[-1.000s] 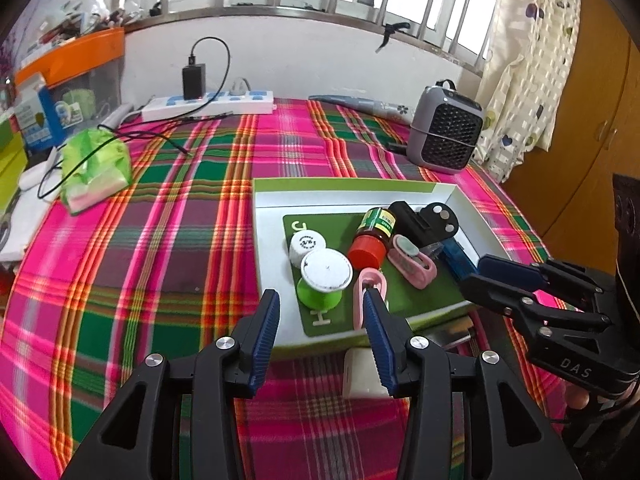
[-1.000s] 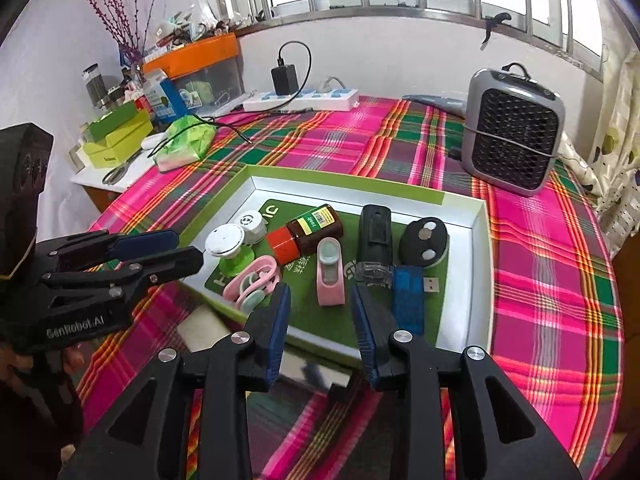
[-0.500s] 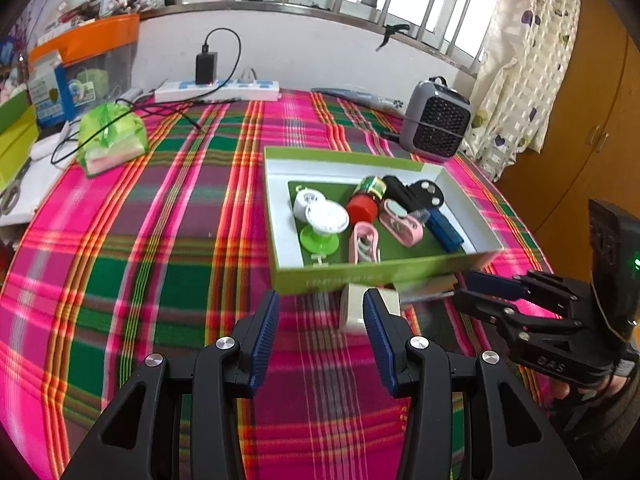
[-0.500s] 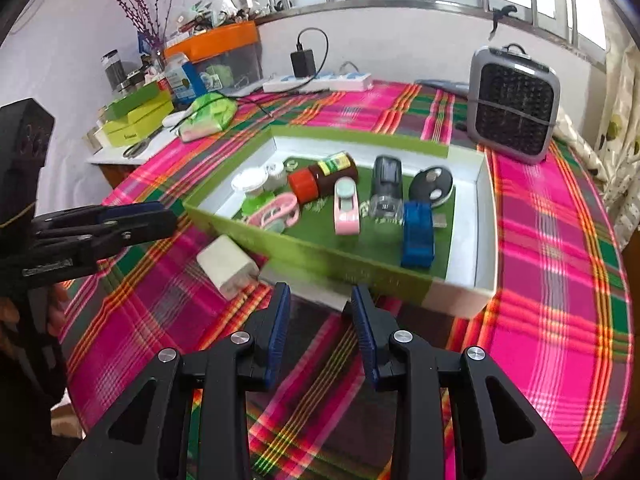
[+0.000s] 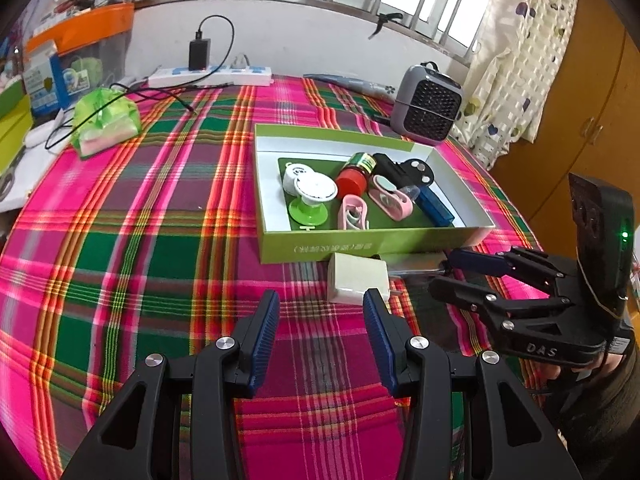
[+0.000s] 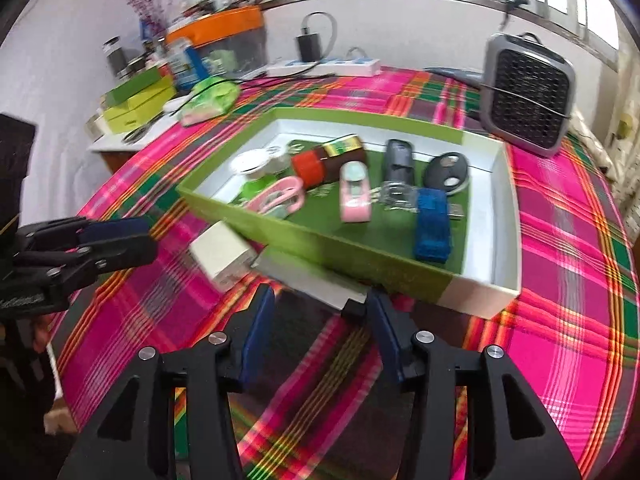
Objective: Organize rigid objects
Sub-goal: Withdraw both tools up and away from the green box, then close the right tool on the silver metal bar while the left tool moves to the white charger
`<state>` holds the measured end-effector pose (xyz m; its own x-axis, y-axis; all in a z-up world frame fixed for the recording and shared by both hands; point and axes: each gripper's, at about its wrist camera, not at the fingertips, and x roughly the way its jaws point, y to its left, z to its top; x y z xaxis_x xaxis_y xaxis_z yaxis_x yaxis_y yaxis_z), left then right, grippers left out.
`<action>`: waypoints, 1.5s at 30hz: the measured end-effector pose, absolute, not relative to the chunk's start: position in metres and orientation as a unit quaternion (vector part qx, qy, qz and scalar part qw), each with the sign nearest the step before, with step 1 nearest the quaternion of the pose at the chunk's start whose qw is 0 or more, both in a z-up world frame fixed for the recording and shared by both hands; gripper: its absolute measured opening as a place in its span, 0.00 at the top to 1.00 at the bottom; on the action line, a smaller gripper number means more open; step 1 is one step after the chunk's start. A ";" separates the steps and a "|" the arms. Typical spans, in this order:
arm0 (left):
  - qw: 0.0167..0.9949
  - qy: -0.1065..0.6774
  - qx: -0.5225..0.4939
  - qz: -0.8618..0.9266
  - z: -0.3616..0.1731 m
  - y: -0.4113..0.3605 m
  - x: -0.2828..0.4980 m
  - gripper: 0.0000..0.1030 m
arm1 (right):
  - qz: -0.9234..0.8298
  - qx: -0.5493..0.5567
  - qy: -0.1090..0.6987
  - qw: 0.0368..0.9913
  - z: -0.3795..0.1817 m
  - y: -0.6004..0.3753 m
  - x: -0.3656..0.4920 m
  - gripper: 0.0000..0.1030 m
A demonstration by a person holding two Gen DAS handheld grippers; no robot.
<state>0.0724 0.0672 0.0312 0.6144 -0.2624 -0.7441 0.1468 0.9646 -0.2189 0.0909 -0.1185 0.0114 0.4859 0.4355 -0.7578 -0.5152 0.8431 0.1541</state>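
Note:
A green box (image 5: 360,242) (image 6: 304,240) on the plaid cloth holds a red-capped bottle (image 5: 352,178), pink clips (image 6: 354,194), a blue USB stick (image 6: 432,224), a black key fob (image 6: 446,170) and a white-topped green stand (image 5: 310,200). A white charger block (image 5: 356,278) (image 6: 222,256) lies outside the near wall, next to a flat silver item (image 5: 416,264) (image 6: 316,280). My left gripper (image 5: 320,312) (image 6: 148,240) is open, just short of the charger. My right gripper (image 6: 320,304) (image 5: 452,276) has its jaws opening; the silver item lies just ahead of them, untouched.
A grey fan heater (image 5: 426,106) (image 6: 528,92) stands behind the box. A power strip with a black plug (image 5: 210,74) lies by the wall, a green pouch (image 5: 106,120) at the back left. Boxes and clutter (image 6: 136,96) fill a side shelf. Bare cloth spreads to the left.
Both grippers drew back and down from over the box to in front of its near wall. The right jaws spread wider. The charger and the silver item came into plain sight.

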 end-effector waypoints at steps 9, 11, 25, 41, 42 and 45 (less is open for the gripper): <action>0.893 0.428 -0.072 -0.117 0.029 0.067 0.074 0.59 | 0.274 -0.050 0.421 0.863 0.012 -0.117 0.096 0.52; 0.893 0.429 -0.072 -0.117 0.029 0.068 0.075 0.59 | 0.280 -0.066 0.421 0.860 0.011 -0.112 0.096 0.52; 0.890 0.434 -0.073 -0.117 0.025 0.068 0.076 0.59 | 0.291 -0.085 0.421 0.855 0.011 -0.114 0.094 0.52; 0.888 0.437 -0.072 -0.122 0.026 0.063 0.076 0.59 | 0.300 -0.187 0.410 0.841 0.007 -0.094 0.093 0.52; 0.888 0.437 -0.071 -0.123 0.026 0.063 0.076 0.59 | 0.300 -0.194 0.411 0.839 0.007 -0.092 0.092 0.52; 0.889 0.436 -0.072 -0.122 0.026 0.064 0.075 0.59 | 0.321 -0.192 0.419 0.827 0.009 -0.090 0.091 0.52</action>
